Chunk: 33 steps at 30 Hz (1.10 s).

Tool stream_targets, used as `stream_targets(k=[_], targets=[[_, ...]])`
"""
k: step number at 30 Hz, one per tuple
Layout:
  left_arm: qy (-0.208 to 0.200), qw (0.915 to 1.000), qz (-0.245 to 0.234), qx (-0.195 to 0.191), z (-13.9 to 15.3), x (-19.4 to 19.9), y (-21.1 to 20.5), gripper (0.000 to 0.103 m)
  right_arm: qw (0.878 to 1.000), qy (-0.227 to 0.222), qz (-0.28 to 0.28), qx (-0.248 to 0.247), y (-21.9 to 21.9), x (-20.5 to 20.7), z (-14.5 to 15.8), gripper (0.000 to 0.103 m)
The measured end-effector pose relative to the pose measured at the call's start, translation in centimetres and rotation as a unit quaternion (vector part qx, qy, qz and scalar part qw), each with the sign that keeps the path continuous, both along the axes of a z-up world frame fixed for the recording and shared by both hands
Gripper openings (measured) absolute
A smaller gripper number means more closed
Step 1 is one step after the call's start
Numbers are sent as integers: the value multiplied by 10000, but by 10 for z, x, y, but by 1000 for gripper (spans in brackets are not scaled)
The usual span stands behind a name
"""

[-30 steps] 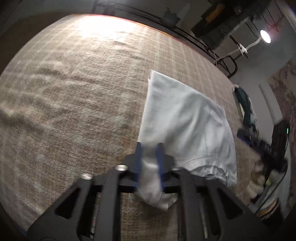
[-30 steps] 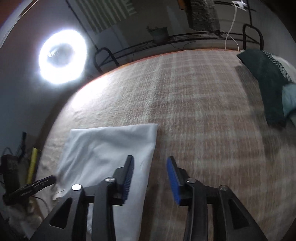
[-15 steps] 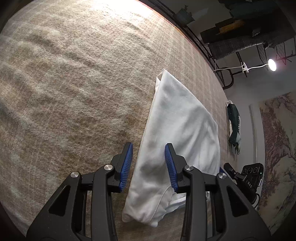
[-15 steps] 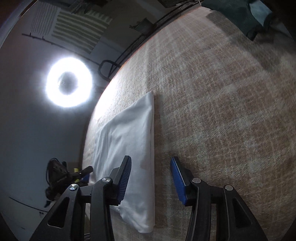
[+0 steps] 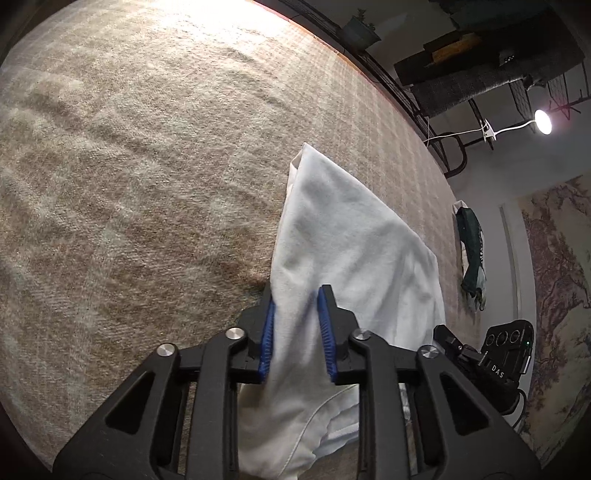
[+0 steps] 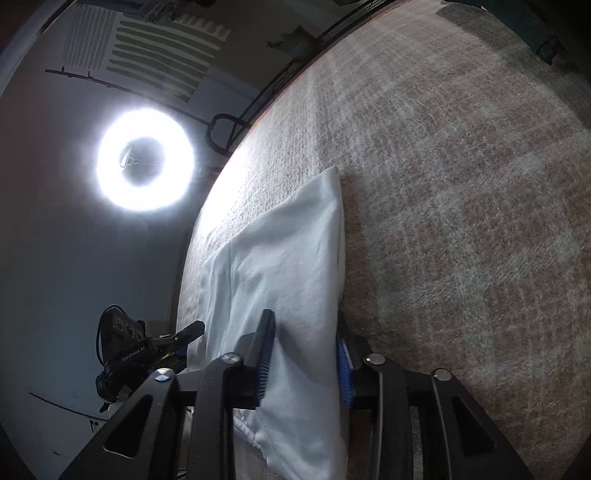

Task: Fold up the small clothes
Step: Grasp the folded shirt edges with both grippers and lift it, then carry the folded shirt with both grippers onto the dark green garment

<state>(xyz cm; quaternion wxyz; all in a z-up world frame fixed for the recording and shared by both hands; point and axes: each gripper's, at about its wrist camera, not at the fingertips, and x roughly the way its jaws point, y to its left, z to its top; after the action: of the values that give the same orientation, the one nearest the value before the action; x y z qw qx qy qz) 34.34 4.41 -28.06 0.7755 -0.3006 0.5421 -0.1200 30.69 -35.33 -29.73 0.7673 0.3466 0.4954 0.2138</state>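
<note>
Your left tool (image 5: pixel 295 328) straddles the near left edge of the white garment (image 5: pixel 351 236), lower centre on the blanket (image 5: pixel 129 184); jaws narrow, not pinching. Your right tool (image 6: pixel 304 349) brackets the right edge, half open. Soft, light, floppy cloth: pinch corners through all layers.

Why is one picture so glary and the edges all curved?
Right wrist view: a ring light shines straight into the lens and blooms white. Left wrist view: glare washes out the far carpet. Both views: the fisheye lens bends straight lines and darkens the corners.
</note>
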Motion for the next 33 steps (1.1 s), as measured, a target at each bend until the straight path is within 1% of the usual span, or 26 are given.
stream_targets(k=[1, 2, 4, 6, 11, 14, 20, 25, 29, 33], targets=[[-18, 10000, -2, 56, 1, 1, -3, 13, 10000, 14, -3, -16, 2, 3, 0, 21], [-42, 9999, -27, 132, 1, 1, -7, 12, 10000, 37, 28, -13, 4, 3, 0, 16], [-133, 9994, -30, 312, 5, 1, -14, 9, 9999, 53, 73, -141, 13, 9, 2, 11], [-263, 9983, -59, 522, 11, -2, -22, 8, 9990, -54, 108, -426, 22, 9, 9, 9], [-681, 9936, -191, 877, 32, -10, -38, 8, 9930, -372, 238, -1095, 45, 8, 32, 8], [-817, 9927, -213, 865, 41, -13, -43, 7, 9885, -539, 344, -1372, 56, 7, 46, 8], [-1027, 9908, -330, 815, 56, -17, -50, 7, 9789, -853, 628, -1747, 74, 1, 72, 7], [-1099, 9906, -454, 680, 64, -22, -61, 7, 9720, -1072, 704, -1970, 66, -4, 93, 7], [-1139, 9894, -614, 663, 66, -26, -81, 7, 9656, -1197, 755, -2181, 55, -3, 106, 7], [-1148, 9892, -694, 594, 65, -24, -104, 7, 9605, -1242, 780, -2365, 38, -1, 111, 7]])
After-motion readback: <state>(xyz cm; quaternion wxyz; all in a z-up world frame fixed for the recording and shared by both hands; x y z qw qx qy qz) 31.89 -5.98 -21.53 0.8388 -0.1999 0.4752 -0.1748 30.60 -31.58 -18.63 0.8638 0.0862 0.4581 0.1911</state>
